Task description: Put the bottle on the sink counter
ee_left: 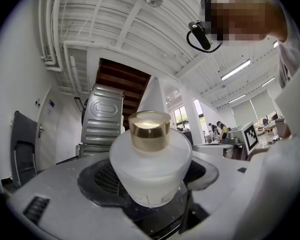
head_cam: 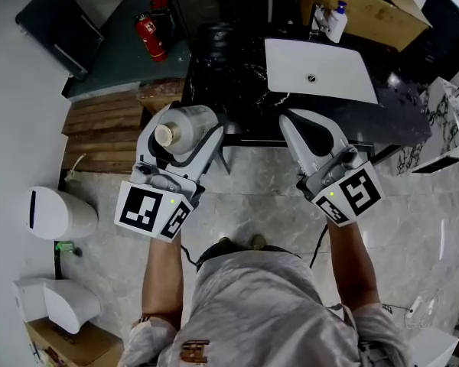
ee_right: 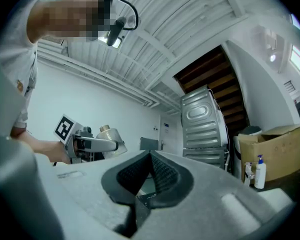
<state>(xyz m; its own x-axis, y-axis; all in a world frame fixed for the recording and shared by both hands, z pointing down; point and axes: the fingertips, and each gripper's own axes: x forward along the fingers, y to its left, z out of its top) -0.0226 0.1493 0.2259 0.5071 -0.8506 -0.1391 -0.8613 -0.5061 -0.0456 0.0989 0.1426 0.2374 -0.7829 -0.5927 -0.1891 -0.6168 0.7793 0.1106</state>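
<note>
A frosted white bottle (head_cam: 190,122) with a gold cap (head_cam: 165,134) sits between the jaws of my left gripper (head_cam: 182,134), which is shut on its body. In the left gripper view the bottle (ee_left: 150,169) fills the middle, its cap (ee_left: 149,130) pointing up toward the ceiling. The left gripper hangs just in front of the black marble sink counter (head_cam: 229,75), near its left end. My right gripper (head_cam: 291,121) is shut and empty, its tips at the counter's front edge below the white basin (head_cam: 321,71). From the right gripper view (ee_right: 150,158) the held bottle (ee_right: 109,136) shows at the left.
A soap bottle (head_cam: 336,21) stands behind the basin, beside a cardboard box (head_cam: 367,6). A red fire extinguisher (head_cam: 151,37) and a wooden platform (head_cam: 103,125) lie left of the counter. A white bin (head_cam: 57,212) stands at the far left. A metal appliance (ee_right: 202,129) is behind.
</note>
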